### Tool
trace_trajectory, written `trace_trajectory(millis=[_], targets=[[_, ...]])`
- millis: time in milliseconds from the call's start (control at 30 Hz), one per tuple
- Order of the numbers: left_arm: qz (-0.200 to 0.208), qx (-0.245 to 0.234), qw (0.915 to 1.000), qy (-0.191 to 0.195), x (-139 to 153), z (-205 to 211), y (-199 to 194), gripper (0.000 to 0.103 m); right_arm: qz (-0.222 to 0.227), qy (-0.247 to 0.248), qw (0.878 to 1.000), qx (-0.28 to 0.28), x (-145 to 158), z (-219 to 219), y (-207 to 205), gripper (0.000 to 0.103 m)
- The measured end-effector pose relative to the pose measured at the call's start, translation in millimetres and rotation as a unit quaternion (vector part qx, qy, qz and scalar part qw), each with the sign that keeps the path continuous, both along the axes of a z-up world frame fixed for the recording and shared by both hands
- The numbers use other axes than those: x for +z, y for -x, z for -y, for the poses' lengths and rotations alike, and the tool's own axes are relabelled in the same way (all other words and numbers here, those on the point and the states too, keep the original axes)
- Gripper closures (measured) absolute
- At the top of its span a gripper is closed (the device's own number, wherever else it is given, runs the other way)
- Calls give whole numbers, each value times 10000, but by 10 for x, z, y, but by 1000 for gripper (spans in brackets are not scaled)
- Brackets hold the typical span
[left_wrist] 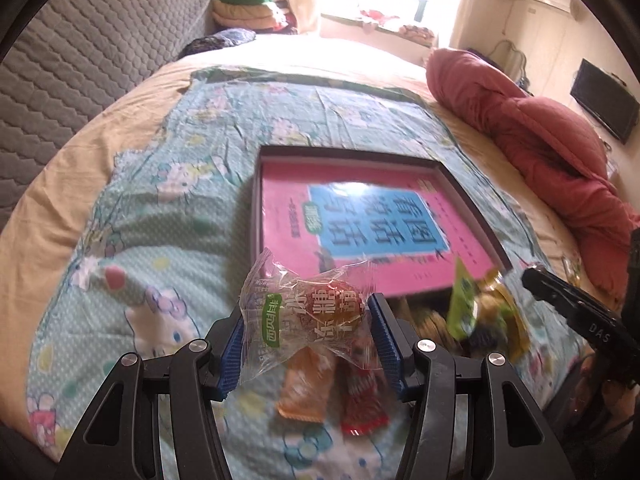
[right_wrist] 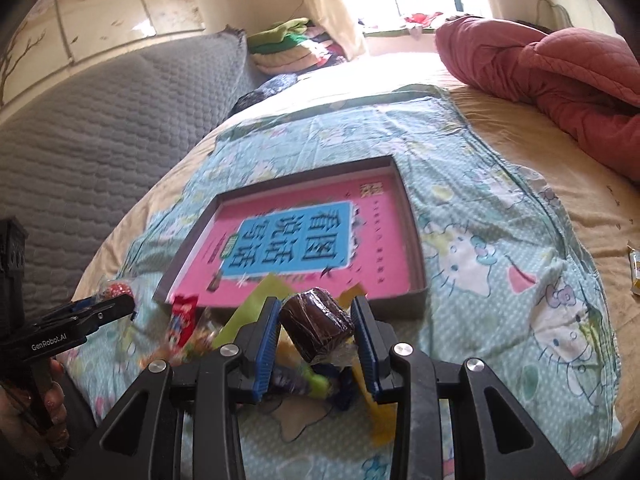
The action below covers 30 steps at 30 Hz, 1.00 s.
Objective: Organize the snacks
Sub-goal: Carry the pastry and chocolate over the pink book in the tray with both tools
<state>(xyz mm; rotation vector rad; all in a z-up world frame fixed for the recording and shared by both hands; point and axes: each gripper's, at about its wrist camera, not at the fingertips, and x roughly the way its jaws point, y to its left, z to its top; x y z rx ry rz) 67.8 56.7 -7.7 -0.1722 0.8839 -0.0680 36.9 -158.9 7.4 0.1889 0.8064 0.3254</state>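
1. Bed with beige sheet (right_wrist: 532, 160): fills both views and serves as the work surface. A grey quilted headboard (left_wrist: 80, 60) occupies the upper left of each frame; a rumpled red quilted duvet (right_wrist: 560, 76) lies pushed to the upper right, apparently to free the middle.

2. Light blue cartoon-cat printed cloth (left_wrist: 160, 208): spread over the centre of the bed under the snacks and tray, probably to keep wrappers off the sheet.

3. Shallow dark-rimmed rectangular box tray with a pink and blue printed bottom (left_wrist: 472, 204): centre of both frames, no snacks in it. Judged the destination for the snacks, since both held items hover just before its near edge.

4. Loose pile of wrapped snacks (left_wrist: 332, 396): orange, red and green packets on the cloth at lower centre, between the grippers and the tray's near rim; sorting is evidently at an early stage.

5. Left gripper (left_wrist: 308, 320): blue-padded jaws clamped on a clear crinkled packet holding a round red-orange sweet (left_wrist: 316, 312), lifted above the pile.

6. Right gripper (right_wrist: 316, 330): jaws closed against a dark brown block-shaped sweet in clear film (right_wrist: 316, 324), tilted, held clear of the pile.

7. Small yellow-white packet (right_wrist: 636, 272): right edge of the right wrist view, on the sheet well apart from the rest.
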Motion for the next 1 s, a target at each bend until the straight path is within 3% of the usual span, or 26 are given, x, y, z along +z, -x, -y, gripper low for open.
trace_trajectory(millis=[367,633,867,1000], targets=[[273,213,9990,-274,-88,-92,-286,45,5,-106,9999,-78,-49,61,-210,66],[210,240,9993,-214,-196,-107,-452,45,152,23,9999,-24,-47,13,-349,66],[104,180,9997,-138,-291,-93,-584,45,-273,148,9995,-3,-178,40,-450,66],[33,92,9999,-57,-336,-84,-586,45,-254,194,9994,125,-93,124,-293,66]])
